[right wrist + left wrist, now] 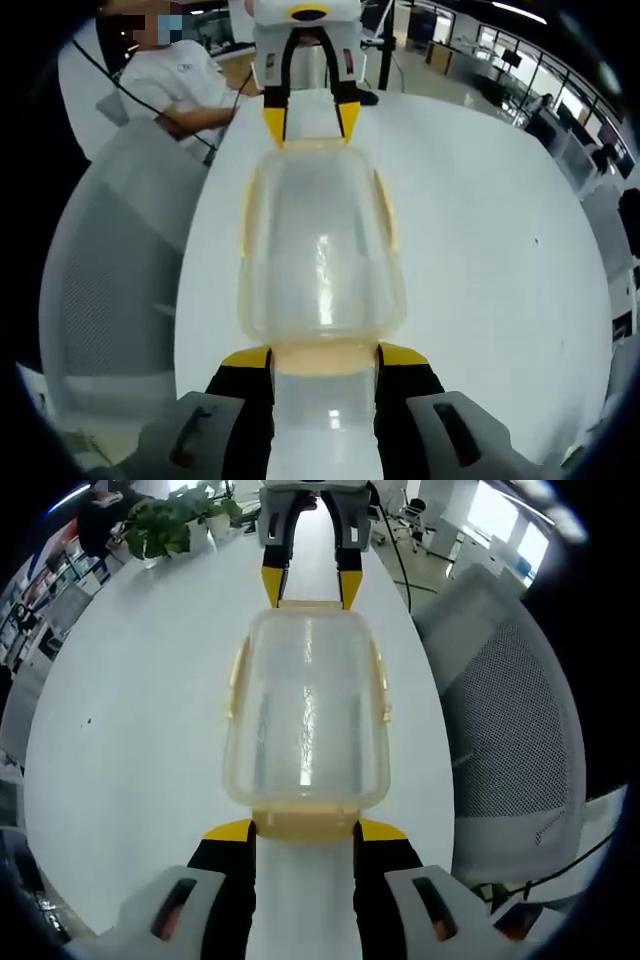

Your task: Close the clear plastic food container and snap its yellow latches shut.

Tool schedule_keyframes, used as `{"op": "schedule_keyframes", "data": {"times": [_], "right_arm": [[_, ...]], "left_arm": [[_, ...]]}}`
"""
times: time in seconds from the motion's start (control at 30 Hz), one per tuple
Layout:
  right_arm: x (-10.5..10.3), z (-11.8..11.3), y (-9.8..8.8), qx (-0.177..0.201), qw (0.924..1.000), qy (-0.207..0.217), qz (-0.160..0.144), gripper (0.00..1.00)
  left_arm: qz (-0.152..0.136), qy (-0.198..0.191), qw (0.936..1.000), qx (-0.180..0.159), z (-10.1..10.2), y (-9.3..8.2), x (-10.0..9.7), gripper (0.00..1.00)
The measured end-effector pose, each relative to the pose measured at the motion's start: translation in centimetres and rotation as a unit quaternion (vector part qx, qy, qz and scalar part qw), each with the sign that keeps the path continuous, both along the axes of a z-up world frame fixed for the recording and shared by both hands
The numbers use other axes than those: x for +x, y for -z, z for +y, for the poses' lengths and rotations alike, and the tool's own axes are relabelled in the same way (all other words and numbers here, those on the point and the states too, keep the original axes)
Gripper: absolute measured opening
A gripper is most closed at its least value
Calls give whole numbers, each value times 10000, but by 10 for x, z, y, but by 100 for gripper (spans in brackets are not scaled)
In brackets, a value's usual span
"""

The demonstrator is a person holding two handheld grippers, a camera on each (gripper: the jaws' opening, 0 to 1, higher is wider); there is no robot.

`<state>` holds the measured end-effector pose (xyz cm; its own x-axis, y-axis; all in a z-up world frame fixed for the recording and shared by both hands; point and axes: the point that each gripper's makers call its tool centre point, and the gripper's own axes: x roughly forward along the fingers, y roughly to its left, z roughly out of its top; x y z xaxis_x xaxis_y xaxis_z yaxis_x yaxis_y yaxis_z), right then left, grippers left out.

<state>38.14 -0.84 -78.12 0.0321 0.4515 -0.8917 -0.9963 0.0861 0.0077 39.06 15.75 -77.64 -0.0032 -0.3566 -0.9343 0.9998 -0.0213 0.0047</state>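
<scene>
Container flanked at both ends

Container (307, 720), clear with its lid on, is seen lying on the white table (140, 730). Left gripper (305, 832) is spread wide at one end latch (305, 825), right gripper (324, 358) spread likewise at the opposite end. Nothing is pinched.

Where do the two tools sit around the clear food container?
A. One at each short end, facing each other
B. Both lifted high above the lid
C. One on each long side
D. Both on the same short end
A: in the left gripper view the left tool meets the near end of the container and the right tool meets the far end.
</scene>
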Motion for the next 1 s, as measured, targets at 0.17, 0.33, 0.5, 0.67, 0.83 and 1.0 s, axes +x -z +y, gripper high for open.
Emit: {"op": "schedule_keyframes", "data": {"times": [0.17, 0.33, 0.5, 0.67, 0.83, 1.0], "right_arm": [[0, -8, 2, -23, 10000, -4, 9, 37], [-1, -16, 2, -36, 10000, 13, 9, 37], [1, -26, 4, -97, 10000, -12, 1, 37], [1, -31, 4, -107, 9999, -13, -7, 37], [1, -35, 4, -112, 9999, -11, -18, 37], [-2, -44, 4, -107, 9999, 21, 4, 37]], "left_arm": [[9, -5, 10000, -12, -7, 2, 1, 36], [18, 8, 10000, -22, -16, 3, 0, 36], [33, -9, 10000, -37, -25, 4, 0, 36], [37, -7, 10000, -20, -30, 4, 0, 36], [29, -8, 10000, -13, -35, 4, 0, 36], [41, 2, 10000, -60, -43, 6, -1, 36]]}}
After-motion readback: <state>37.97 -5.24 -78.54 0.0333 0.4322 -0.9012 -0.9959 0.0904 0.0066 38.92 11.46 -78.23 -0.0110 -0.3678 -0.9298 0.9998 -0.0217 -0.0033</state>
